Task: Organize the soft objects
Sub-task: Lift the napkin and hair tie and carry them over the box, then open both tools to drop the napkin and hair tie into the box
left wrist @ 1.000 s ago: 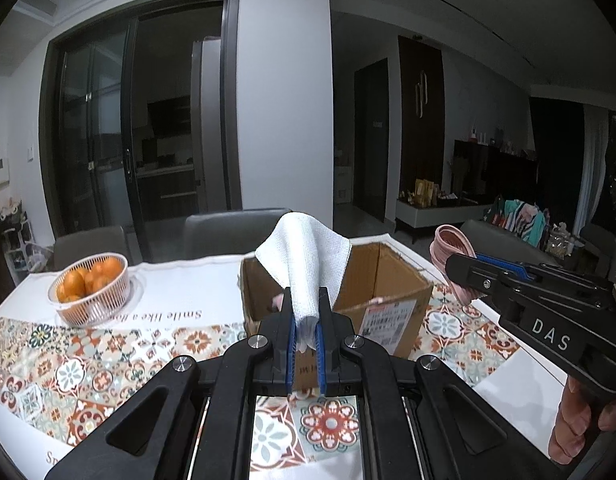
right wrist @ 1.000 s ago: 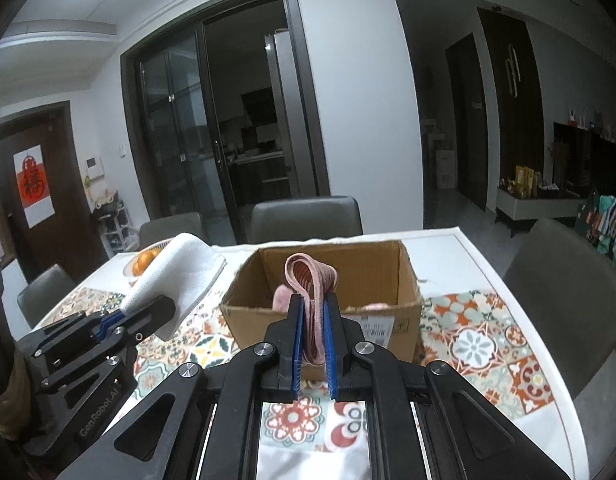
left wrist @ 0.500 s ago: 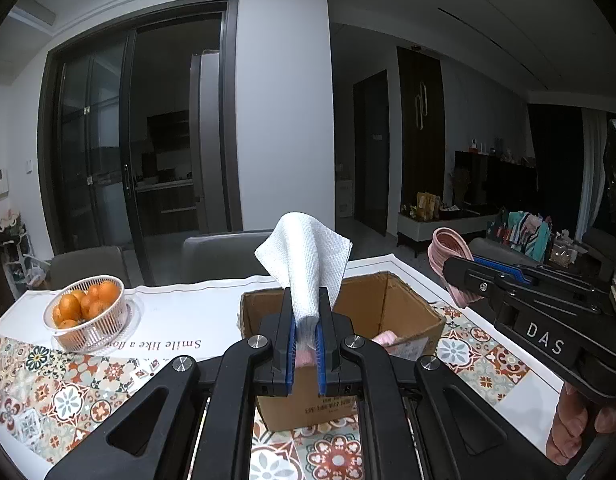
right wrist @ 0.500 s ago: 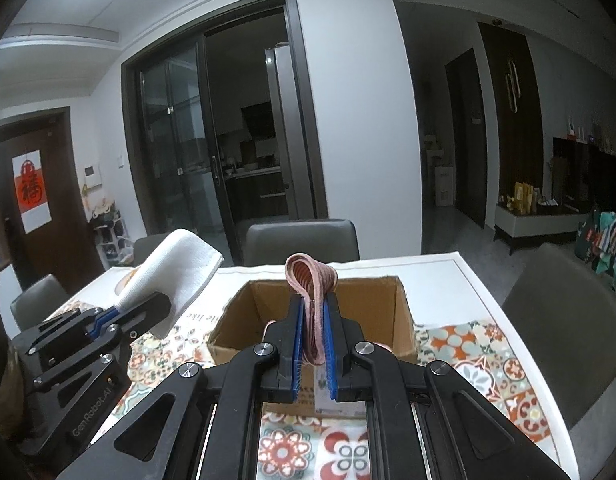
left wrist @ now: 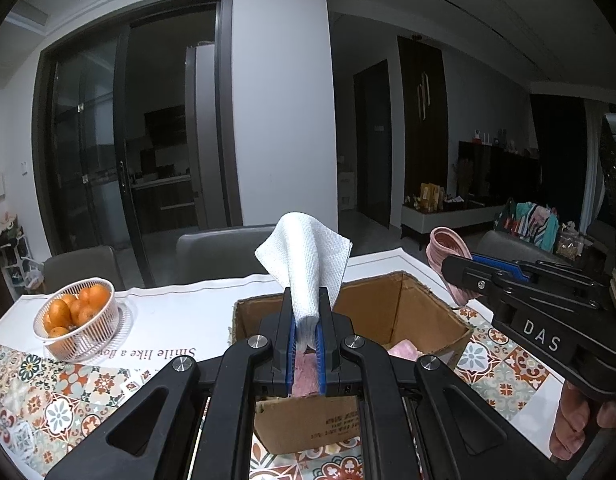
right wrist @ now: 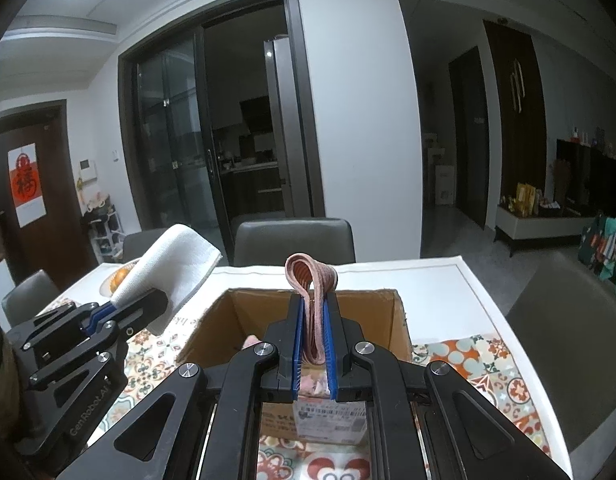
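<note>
Oranges sit in a white wire basket [left wrist: 78, 320] far left on the patterned tablecloth [left wrist: 36, 392]. My left gripper [left wrist: 307, 338] is clamped on a folded white cloth [left wrist: 306, 268], light and floppy, its free end fanning above the jaws over the open cardboard box [left wrist: 408, 312]. Further right, my right gripper [right wrist: 313, 350] pinches a ribbed pink fabric loop [right wrist: 313, 280] by its lower fold, also above the box. Both are limp, so a firm pinch low on the fold seems safest; something pink already lies inside.
</note>
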Demonstrator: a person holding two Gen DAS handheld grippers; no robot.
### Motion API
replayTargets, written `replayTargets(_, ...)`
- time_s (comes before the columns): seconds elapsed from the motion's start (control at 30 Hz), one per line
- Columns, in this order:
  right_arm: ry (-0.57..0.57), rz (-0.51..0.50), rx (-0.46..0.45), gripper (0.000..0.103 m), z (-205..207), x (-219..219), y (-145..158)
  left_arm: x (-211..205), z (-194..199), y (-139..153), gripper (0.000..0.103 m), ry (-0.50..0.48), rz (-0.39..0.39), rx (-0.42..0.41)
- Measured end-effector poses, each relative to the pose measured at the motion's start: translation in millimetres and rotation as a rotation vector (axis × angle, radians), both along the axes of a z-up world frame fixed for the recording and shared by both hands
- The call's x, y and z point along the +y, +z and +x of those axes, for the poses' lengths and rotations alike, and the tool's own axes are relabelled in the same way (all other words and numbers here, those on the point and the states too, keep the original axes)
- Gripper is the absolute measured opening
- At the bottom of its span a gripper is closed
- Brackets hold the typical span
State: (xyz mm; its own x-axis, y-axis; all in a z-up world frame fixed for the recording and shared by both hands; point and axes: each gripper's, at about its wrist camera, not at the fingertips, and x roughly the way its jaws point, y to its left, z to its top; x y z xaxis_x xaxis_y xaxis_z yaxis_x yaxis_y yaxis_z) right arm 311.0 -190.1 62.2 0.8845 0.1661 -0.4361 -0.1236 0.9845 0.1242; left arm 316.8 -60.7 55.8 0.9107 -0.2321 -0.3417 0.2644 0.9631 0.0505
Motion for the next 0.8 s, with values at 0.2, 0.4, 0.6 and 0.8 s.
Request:
replayTargets(0.2, -0.003, 0.021, 0.050, 0.011, 24.5, -9.8, -12.3, -7.4, 22.4, -13.1, 0.010, -0.006, 0.004, 0.038)
replayTargets(0.4, -0.006, 0.037, 0.102, 0.011, 47.4, -15.8, -27.0, -10.2, 48.2, -29.2, 0.010, -0.010, -0.006, 0.106)
replayTargets(0.6, -0.005, 0.036, 0.153, 0.011, 68.7, -17.7, -43.7, -16.7, 69.5, -45.8, 0.010, -0.010, 0.003, 0.165)
replayTargets(0.8, -0.007, 0.037, 0.196, 0.011, 82.2, -17.9, -57.3, -19.9, 81.6, -55.1, 0.016, -0.004, 0.020, 0.182)
